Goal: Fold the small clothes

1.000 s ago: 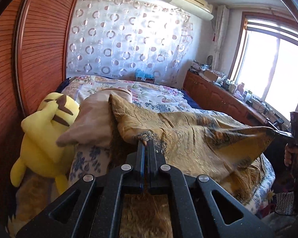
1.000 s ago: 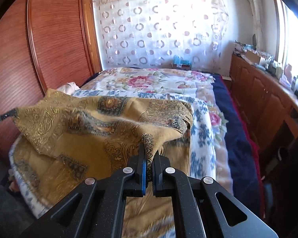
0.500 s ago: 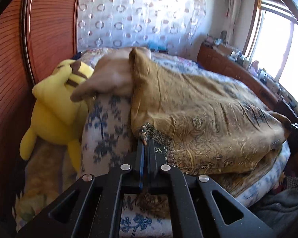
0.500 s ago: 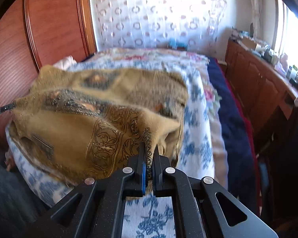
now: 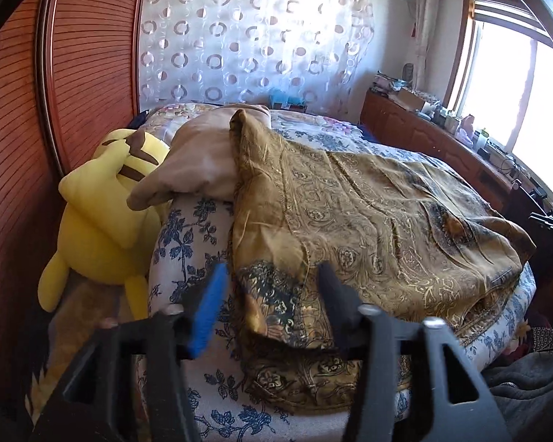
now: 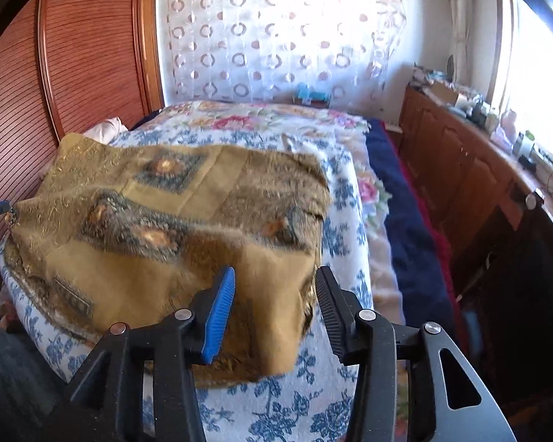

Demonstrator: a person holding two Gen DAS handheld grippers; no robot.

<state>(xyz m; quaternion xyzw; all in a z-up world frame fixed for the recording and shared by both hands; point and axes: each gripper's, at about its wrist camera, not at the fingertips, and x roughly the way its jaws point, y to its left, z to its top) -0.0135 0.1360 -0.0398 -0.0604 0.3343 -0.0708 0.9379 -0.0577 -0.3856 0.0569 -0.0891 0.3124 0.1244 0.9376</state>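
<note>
A gold-brown patterned cloth (image 5: 368, 221) lies folded over on the blue-flowered bedspread (image 5: 188, 243); it also shows in the right wrist view (image 6: 158, 221). My left gripper (image 5: 271, 276) is open, its jaws spread on either side of the cloth's near left corner. My right gripper (image 6: 274, 280) is open, its jaws spread over the cloth's near right corner, which hangs loose between them. Neither gripper holds the cloth.
A yellow plush toy (image 5: 99, 217) leans against the wooden wardrobe (image 5: 48, 118) on the left. A beige pillow (image 5: 199, 162) lies behind the cloth. A wooden sideboard (image 6: 472, 184) with clutter runs along the window side. A navy blanket (image 6: 405, 228) lies right of the bedspread.
Both grippers lowered the cloth's corners onto the bed, folding it over, then opened and let go. One second ago the cloth was held stretched in the air.
</note>
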